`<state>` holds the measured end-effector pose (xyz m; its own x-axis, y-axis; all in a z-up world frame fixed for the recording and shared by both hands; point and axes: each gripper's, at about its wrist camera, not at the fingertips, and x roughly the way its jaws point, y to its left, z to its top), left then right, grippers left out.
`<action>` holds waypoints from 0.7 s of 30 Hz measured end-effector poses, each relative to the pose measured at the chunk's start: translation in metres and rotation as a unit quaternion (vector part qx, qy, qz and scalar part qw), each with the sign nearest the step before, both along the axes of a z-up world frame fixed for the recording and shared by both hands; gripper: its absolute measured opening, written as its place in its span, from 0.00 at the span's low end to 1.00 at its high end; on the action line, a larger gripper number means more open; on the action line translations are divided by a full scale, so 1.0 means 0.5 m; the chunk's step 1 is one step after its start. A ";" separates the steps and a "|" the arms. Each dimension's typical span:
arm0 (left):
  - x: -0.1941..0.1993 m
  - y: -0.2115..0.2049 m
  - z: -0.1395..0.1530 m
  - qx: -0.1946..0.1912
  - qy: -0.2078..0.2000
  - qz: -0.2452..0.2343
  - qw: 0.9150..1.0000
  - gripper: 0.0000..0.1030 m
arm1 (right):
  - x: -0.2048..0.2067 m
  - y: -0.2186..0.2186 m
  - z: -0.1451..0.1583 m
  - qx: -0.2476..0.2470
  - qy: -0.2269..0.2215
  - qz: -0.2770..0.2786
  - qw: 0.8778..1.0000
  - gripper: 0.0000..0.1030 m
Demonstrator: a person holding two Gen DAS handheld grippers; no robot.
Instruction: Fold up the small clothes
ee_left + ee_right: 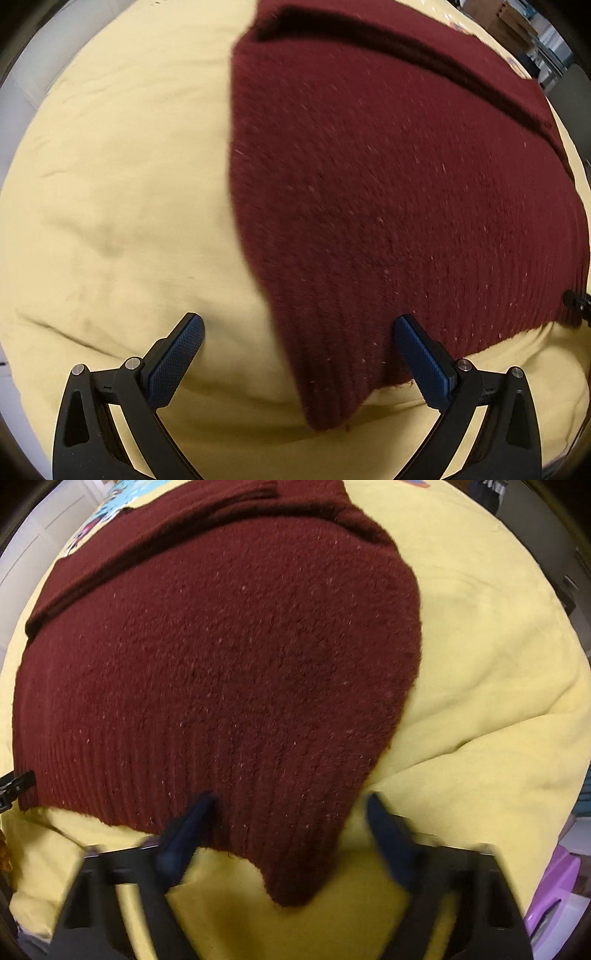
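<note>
Nearby, only yellow bedding surrounds the maroon sweater.

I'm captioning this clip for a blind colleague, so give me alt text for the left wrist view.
A dark red knitted sweater lies flat on a pale yellow sheet, its ribbed hem corner pointing between the fingers of the left gripper. The blue-padded jaws stand wide apart, not pressing the fabric.

No text, label, brand or number can be read anywhere.
</note>
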<state>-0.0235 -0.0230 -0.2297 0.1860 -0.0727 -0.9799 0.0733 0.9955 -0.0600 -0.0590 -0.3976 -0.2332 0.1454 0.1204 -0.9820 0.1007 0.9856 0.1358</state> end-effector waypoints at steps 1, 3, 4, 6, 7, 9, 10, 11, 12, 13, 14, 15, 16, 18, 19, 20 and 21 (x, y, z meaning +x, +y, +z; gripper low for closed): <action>0.002 -0.005 -0.002 -0.001 0.001 -0.004 1.000 0.92 | -0.002 -0.003 -0.001 0.018 0.003 -0.002 1.000 0.35; 0.001 -0.017 0.002 -0.010 0.000 -0.015 1.000 0.75 | -0.010 -0.010 -0.001 0.043 0.005 -0.005 0.999 0.17; 0.001 -0.022 0.007 -0.015 -0.001 -0.021 1.000 0.62 | -0.012 -0.014 0.003 0.048 0.005 -0.005 0.999 0.15; 0.001 -0.034 0.019 -0.025 -0.002 -0.040 0.999 0.30 | -0.015 -0.020 0.011 0.051 0.002 -0.003 0.999 0.12; 0.002 -0.039 0.024 -0.028 0.000 -0.049 0.998 0.14 | -0.016 -0.023 0.019 0.055 -0.001 0.000 0.999 0.12; 0.006 -0.049 0.036 -0.027 -0.001 -0.061 0.998 0.11 | -0.015 -0.027 0.045 0.057 -0.014 0.005 0.998 0.11; 0.009 -0.052 0.042 -0.029 -0.004 -0.062 0.998 0.10 | -0.014 -0.030 0.060 0.059 -0.022 0.008 0.998 0.11; 0.012 -0.053 0.051 -0.035 -0.005 -0.060 0.998 0.09 | -0.009 -0.032 0.080 0.065 -0.033 0.009 0.997 0.11; 0.014 -0.054 0.060 -0.042 -0.006 -0.058 0.997 0.09 | -0.003 -0.033 0.098 0.070 -0.042 0.008 0.997 0.11; 0.017 -0.055 0.071 -0.048 -0.010 -0.057 0.997 0.09 | 0.004 -0.036 0.124 0.074 -0.056 0.012 0.996 0.11; 0.020 -0.057 0.091 -0.054 -0.019 -0.058 0.997 0.09 | 0.010 -0.037 0.141 0.074 -0.066 0.016 0.995 0.11; 0.025 -0.057 0.106 -0.057 -0.027 -0.058 0.996 0.09 | 0.020 -0.039 0.166 0.073 -0.080 0.020 0.994 0.11; 0.030 -0.059 0.129 -0.063 -0.038 -0.059 0.996 0.09 | 0.033 -0.043 0.179 0.074 -0.089 0.022 0.993 0.11; 0.044 -0.058 0.169 -0.072 -0.055 -0.058 0.994 0.09 | 0.064 -0.054 0.215 0.074 -0.115 0.026 0.990 0.11; 0.056 -0.059 0.194 -0.076 -0.066 -0.058 0.993 0.09 | 0.070 -0.059 0.227 0.073 -0.125 0.026 0.989 0.11; 0.071 -0.062 0.213 -0.078 -0.075 -0.057 0.993 0.09 | 0.088 -0.064 0.251 0.073 -0.141 0.025 0.987 0.11; 0.077 -0.059 0.226 -0.079 -0.083 -0.056 0.992 0.09 | 0.104 -0.056 0.265 0.074 -0.153 0.023 0.985 0.11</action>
